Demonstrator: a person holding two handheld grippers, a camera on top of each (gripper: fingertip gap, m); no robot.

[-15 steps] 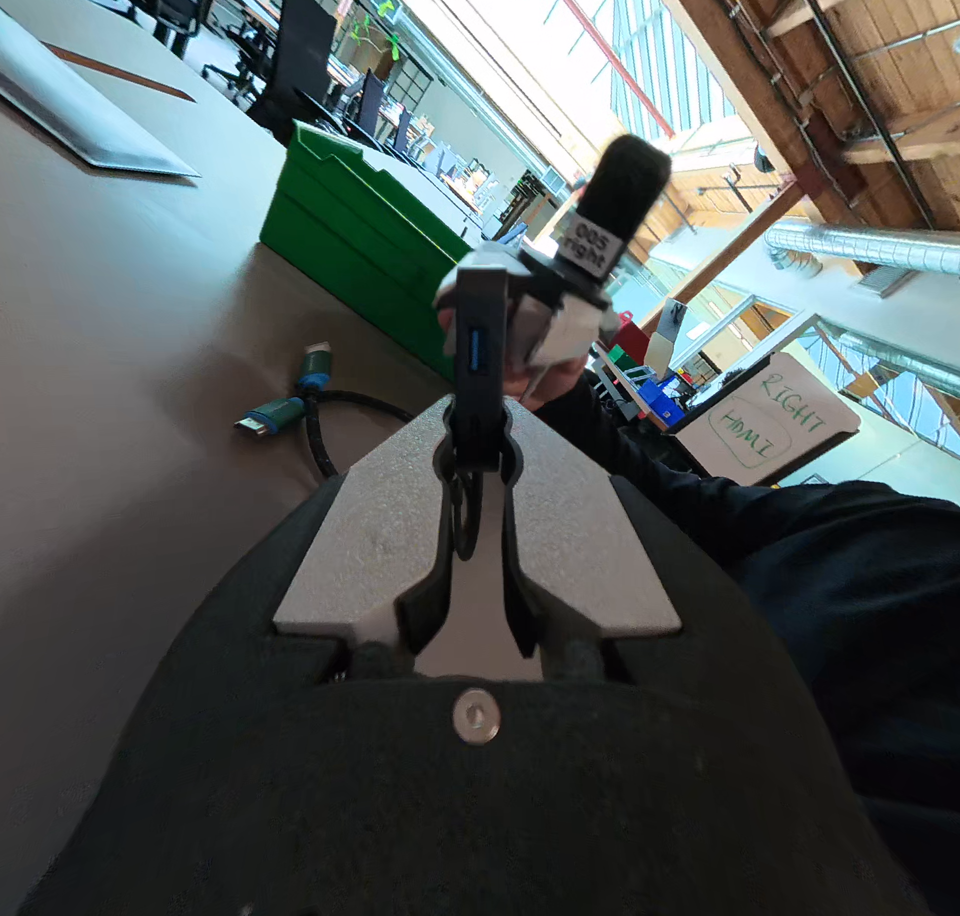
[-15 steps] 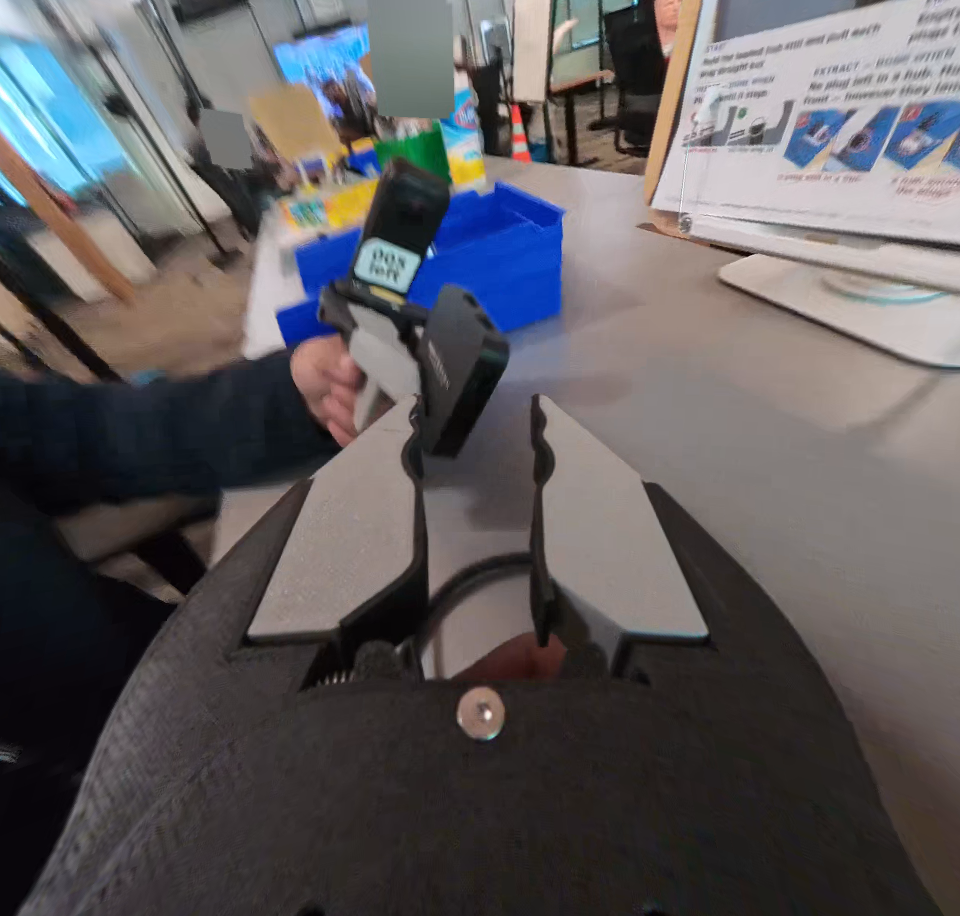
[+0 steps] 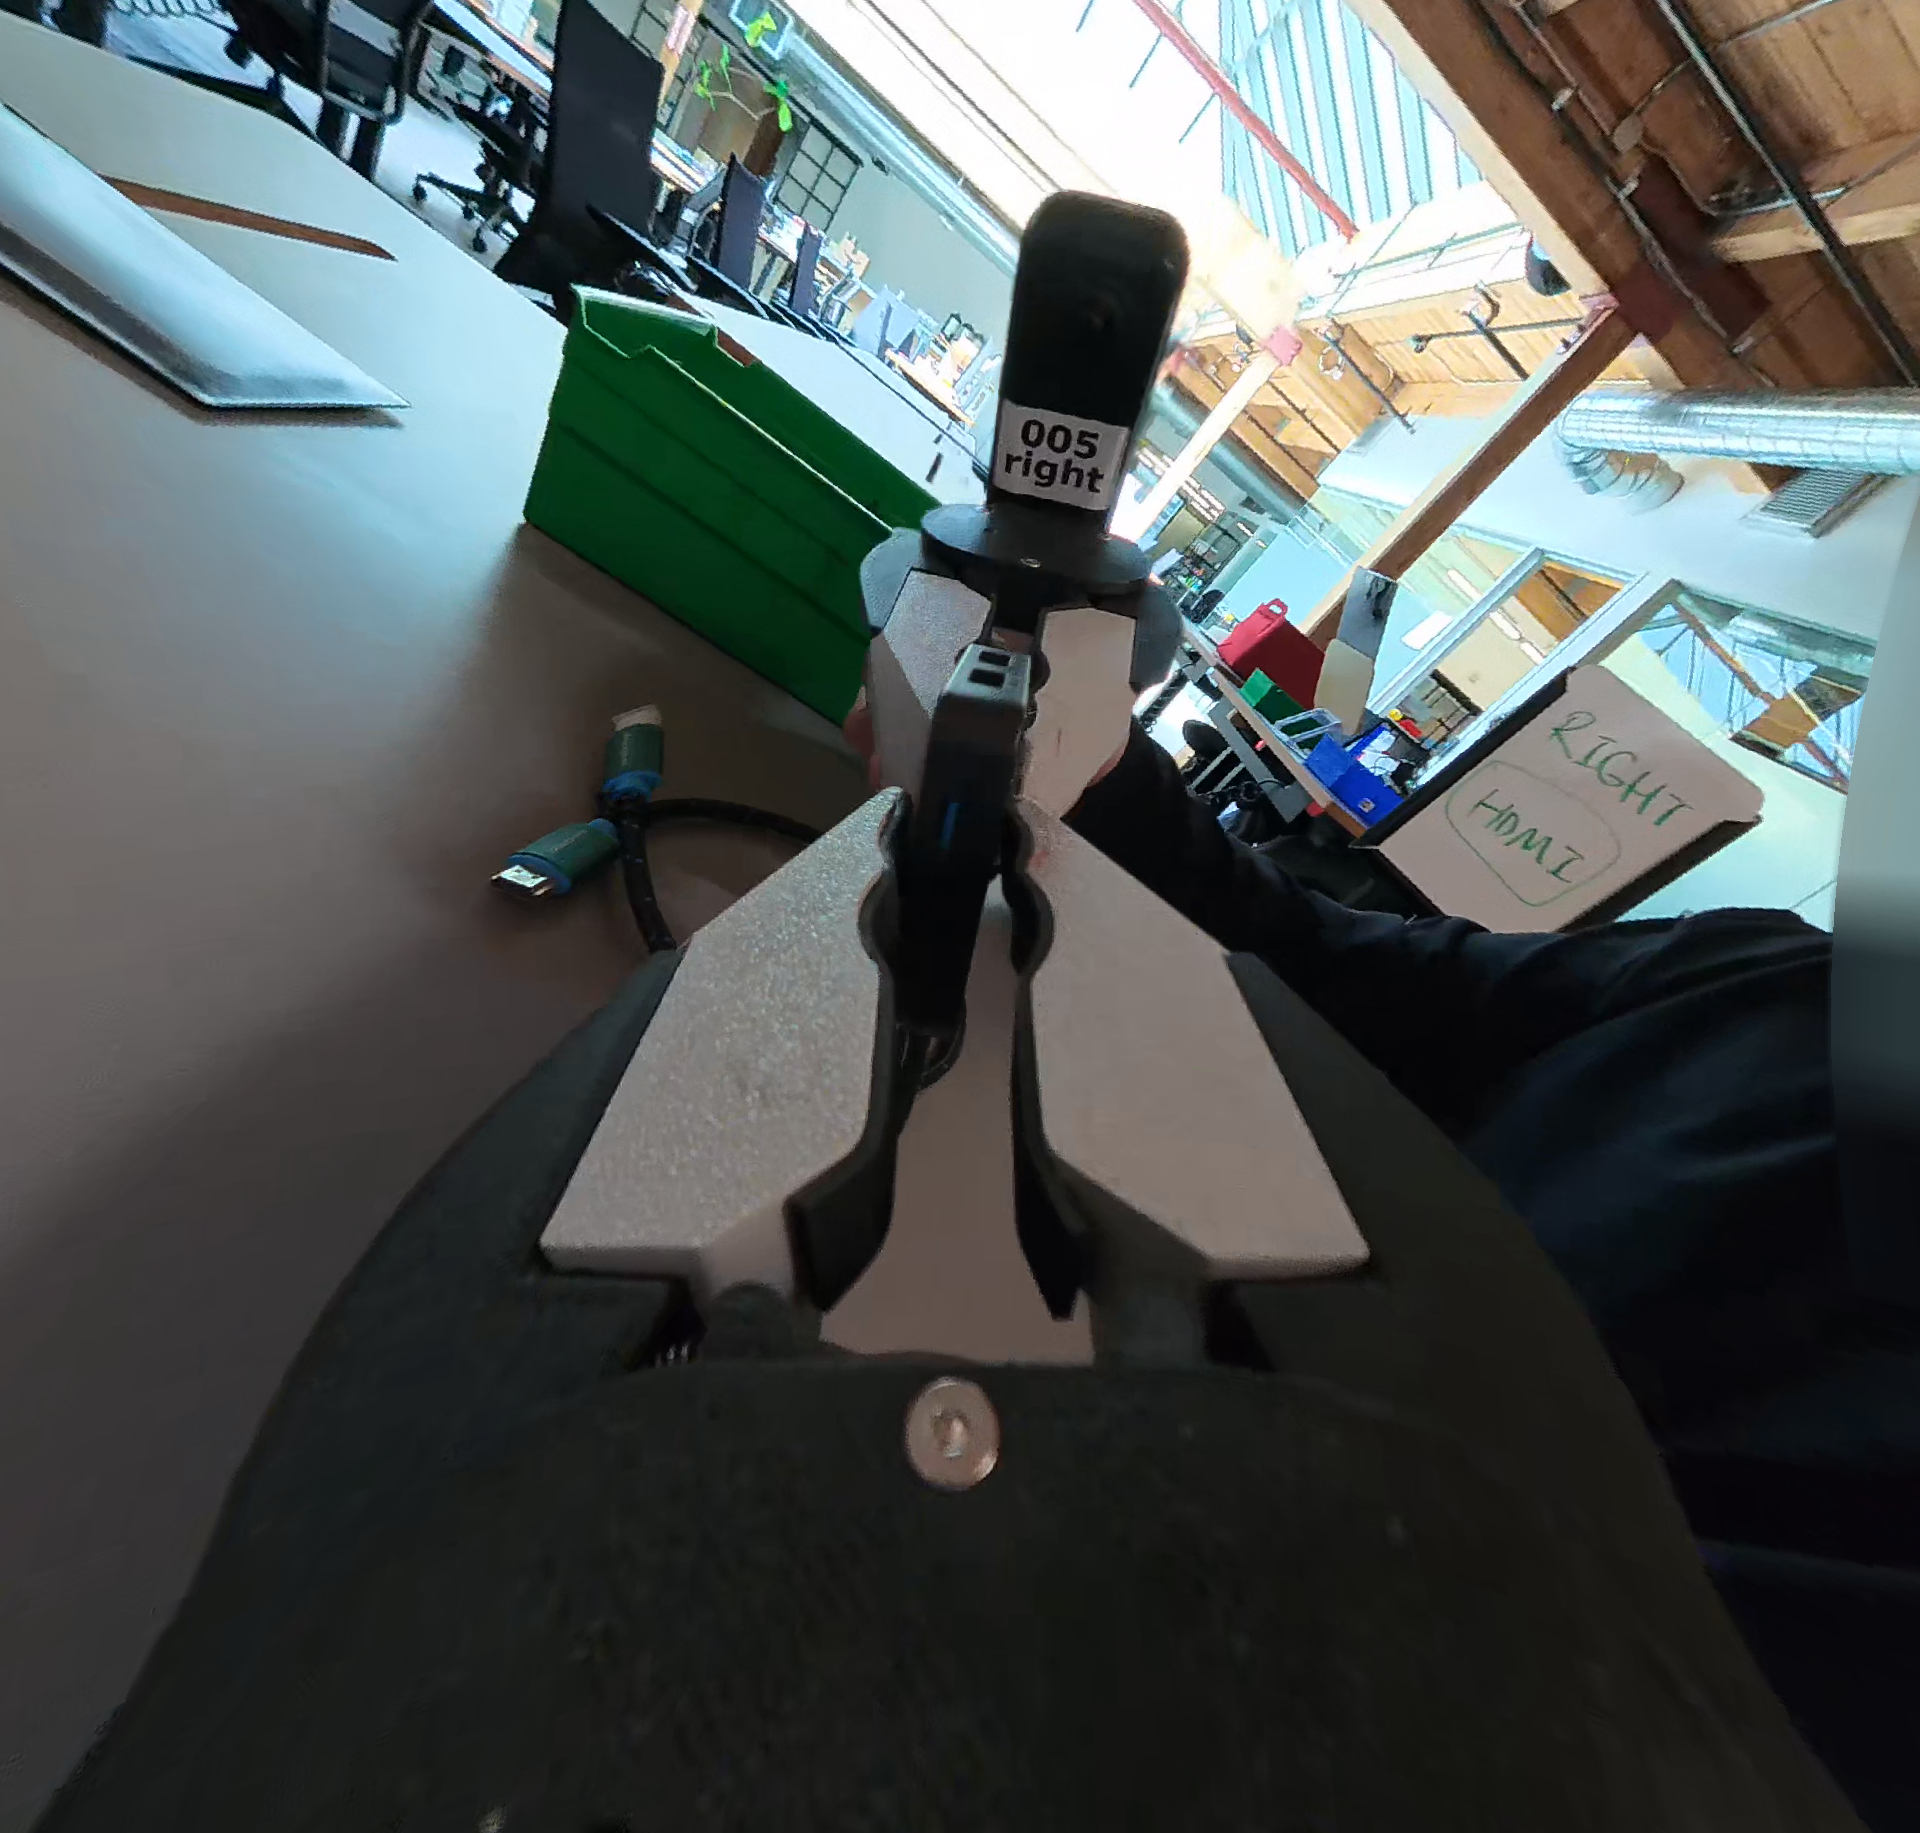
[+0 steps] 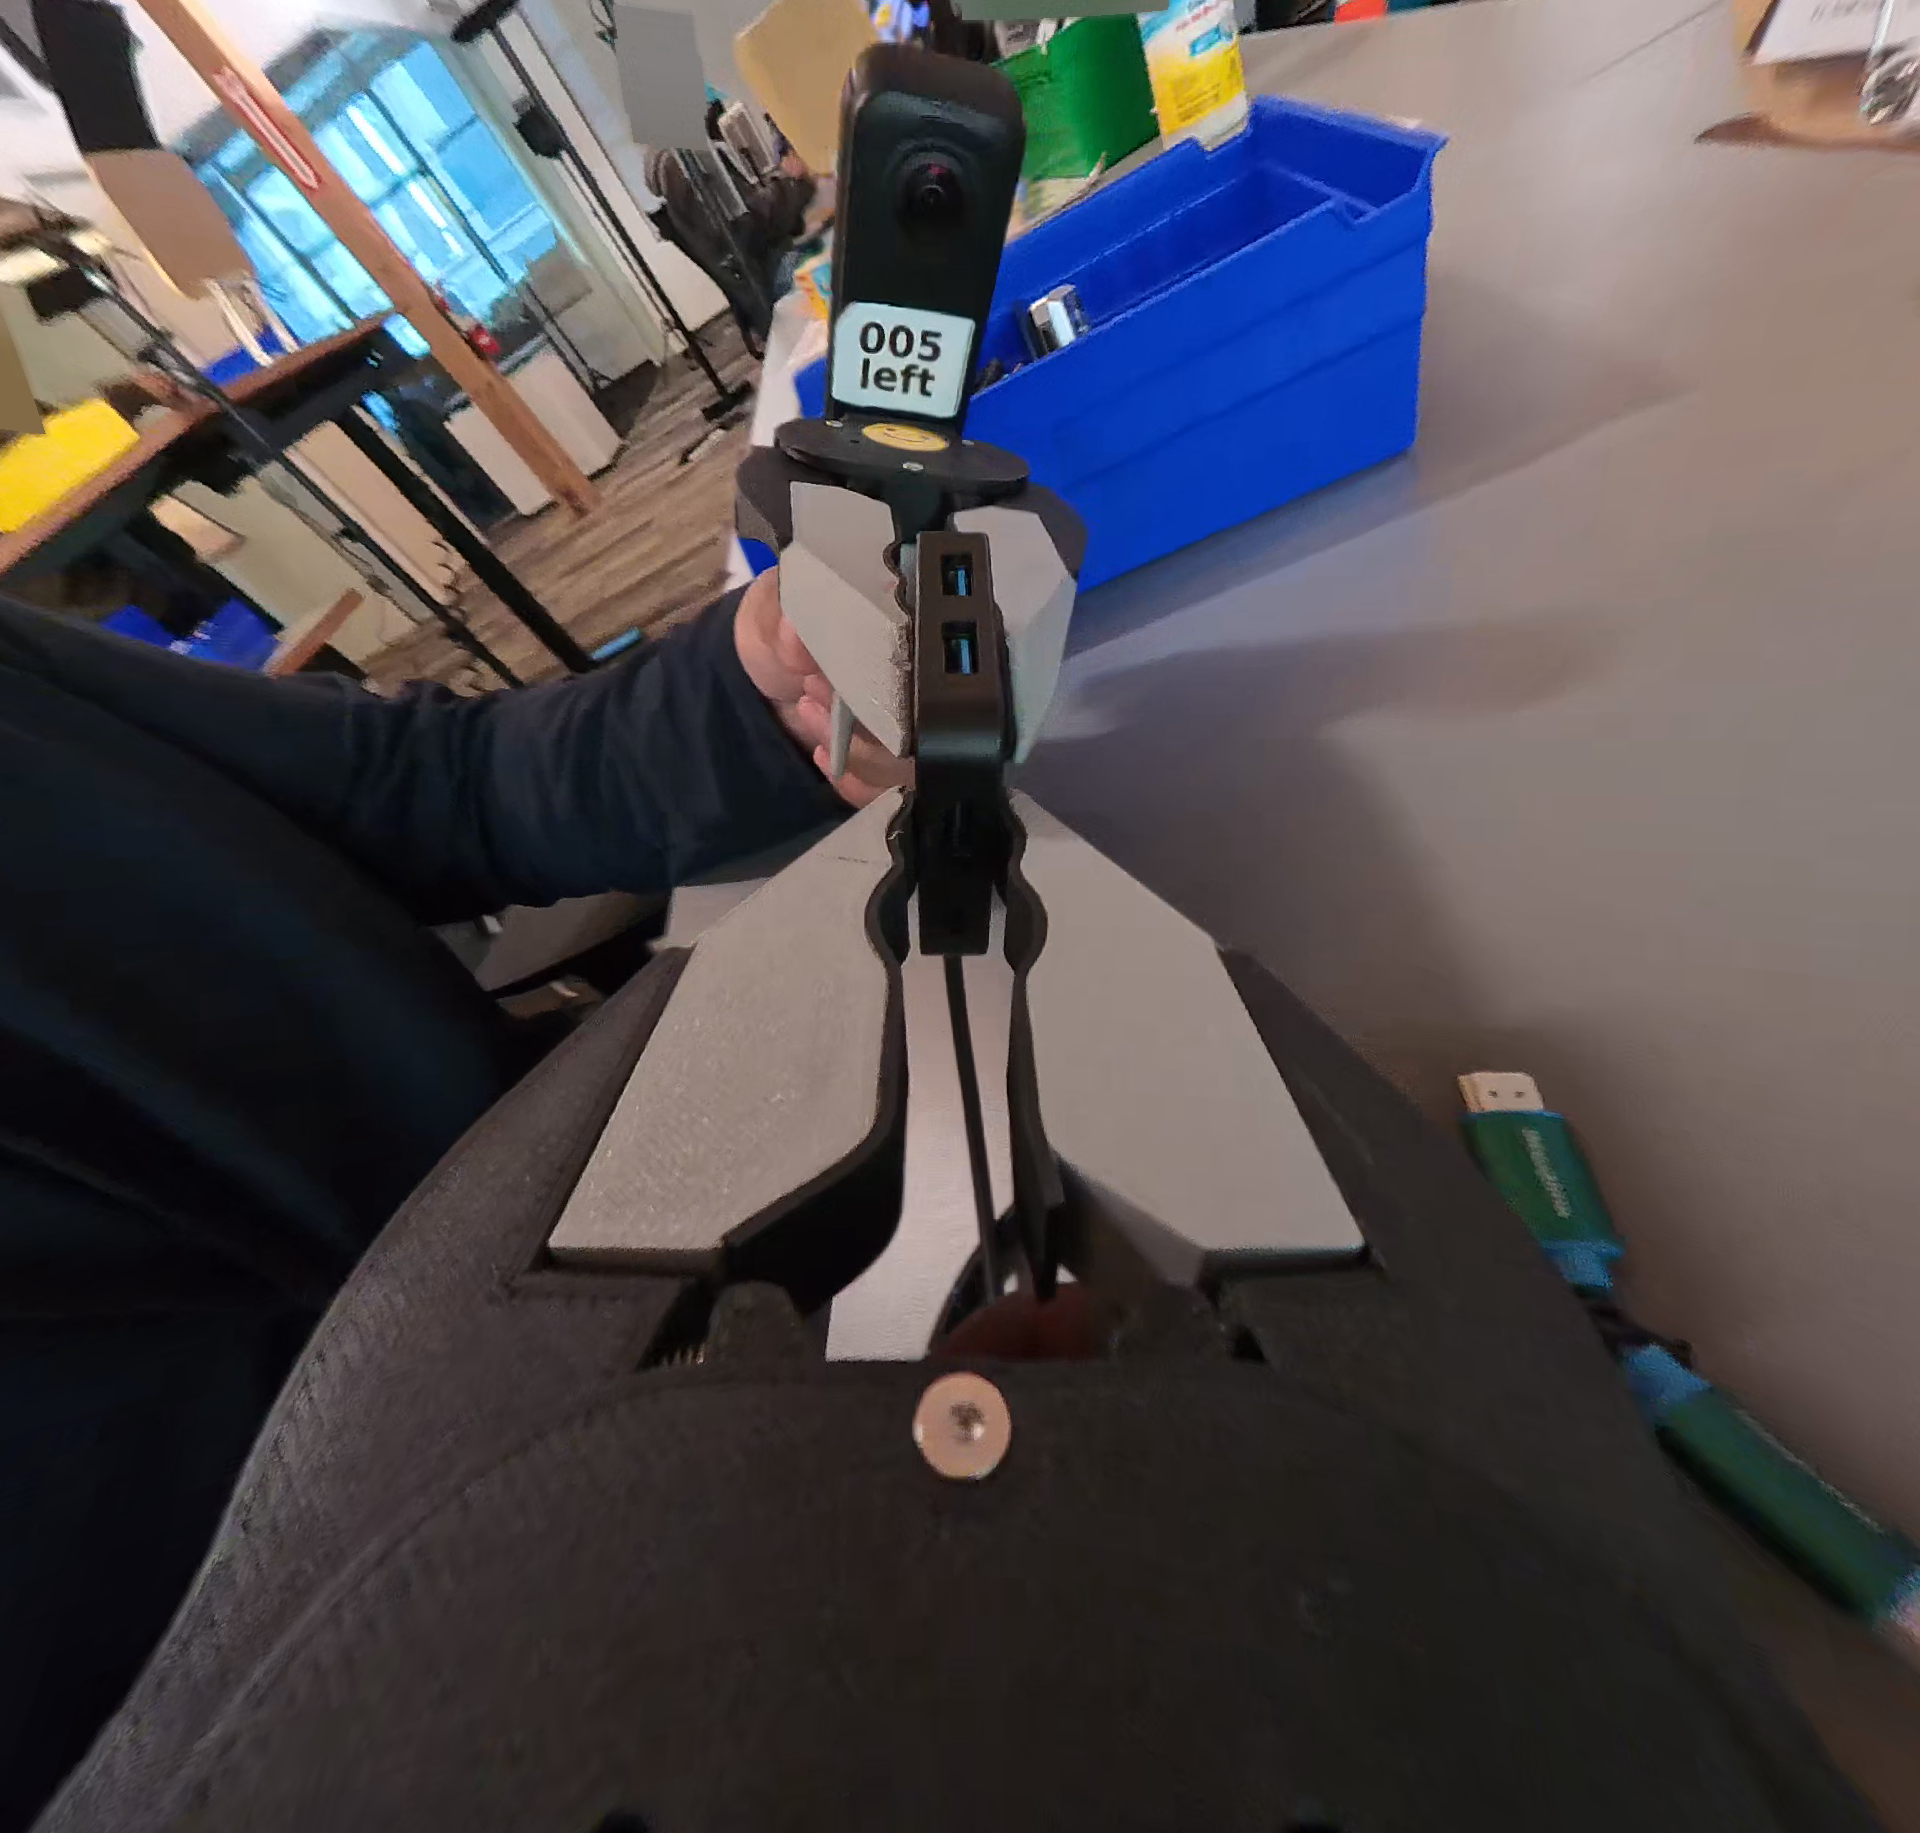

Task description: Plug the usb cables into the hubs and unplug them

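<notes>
In my left wrist view, at centre frame, my left gripper [image 3: 948, 848] is clamped on a slim black hub [image 3: 951, 848] standing on edge between the fingers, with a blue port on its near edge and a thin black lead hanging below it. Just beyond, my right gripper [image 3: 997, 734] closes on the far end of the same hub. In the right wrist view the hub [image 4: 956, 744] shows two blue ports in a row at mid frame and two thin black leads trailing toward me. To the left of centre in the left view a green-and-blue cable [image 3: 623, 827] lies on the grey table [image 3: 260, 692]; farther back sits a green bin [image 3: 707, 495]. A blue bin [image 4: 1247, 329] stands at upper right of the right view.
</notes>
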